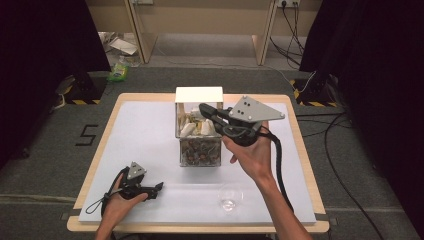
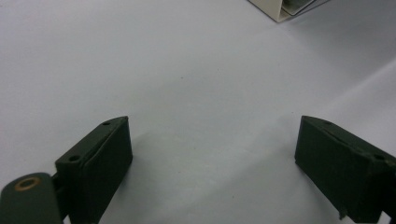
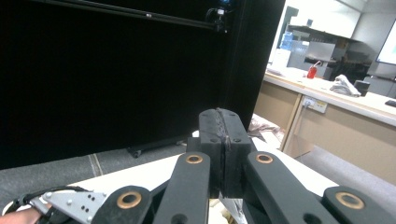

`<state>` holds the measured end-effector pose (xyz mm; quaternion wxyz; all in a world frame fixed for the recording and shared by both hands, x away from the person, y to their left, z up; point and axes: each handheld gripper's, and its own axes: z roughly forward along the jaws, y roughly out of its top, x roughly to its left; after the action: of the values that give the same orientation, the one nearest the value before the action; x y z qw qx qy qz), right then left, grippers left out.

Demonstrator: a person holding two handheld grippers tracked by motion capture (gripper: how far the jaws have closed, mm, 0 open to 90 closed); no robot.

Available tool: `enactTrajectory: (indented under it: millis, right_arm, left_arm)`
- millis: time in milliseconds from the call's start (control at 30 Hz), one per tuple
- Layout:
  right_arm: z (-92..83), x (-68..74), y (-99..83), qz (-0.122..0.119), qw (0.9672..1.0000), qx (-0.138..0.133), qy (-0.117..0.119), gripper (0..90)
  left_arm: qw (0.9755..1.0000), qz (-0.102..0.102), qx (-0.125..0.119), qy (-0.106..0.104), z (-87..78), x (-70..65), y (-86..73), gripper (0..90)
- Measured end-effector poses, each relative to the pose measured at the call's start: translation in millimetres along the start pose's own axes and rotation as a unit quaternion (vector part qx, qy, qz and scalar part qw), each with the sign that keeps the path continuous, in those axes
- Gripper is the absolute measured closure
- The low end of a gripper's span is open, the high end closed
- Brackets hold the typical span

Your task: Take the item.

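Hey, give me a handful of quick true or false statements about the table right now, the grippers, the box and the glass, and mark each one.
1. The right gripper has its jaws pressed together. True.
2. The left gripper is clamped on a glass. False: its jaws stand open over bare table.
3. The clear glass stands near the table's front edge. True.
4. The clear box lies on the floor. False: it stands on the table.
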<state>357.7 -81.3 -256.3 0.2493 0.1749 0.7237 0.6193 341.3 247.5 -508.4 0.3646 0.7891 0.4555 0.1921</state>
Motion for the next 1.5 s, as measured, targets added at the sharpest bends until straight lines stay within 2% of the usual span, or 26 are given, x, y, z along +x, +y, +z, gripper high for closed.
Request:
enactTrajectory:
  millis: [500,933,1200,1500]
  right_arm:
    - [-43.1,9.9,-12.9,-0.009,0.9999,-0.009,0.008,90.0]
    - [-74.8,13.6,-33.4,0.009,0.9998,-0.012,0.009,90.0]
    - [-85.8,15.4,-48.9,0.016,0.9998,-0.005,0.007,89.9]
    - [-96.3,24.8,-63.1,0.025,0.9996,-0.004,0.014,89.9]
  left_arm:
    - [1.0000,0.000,0.000,0.001,0.0,-0.1,0.0,10.3]
    - [1.0000,0.001,0.000,0.002,0.0,-0.3,0.0,10.3]
    - [1.0000,0.000,0.000,0.001,0.1,-0.2,0.0,10.3]
    - [1.0000,0.001,0.000,0.002,0.0,-0.3,0.0,10.2]
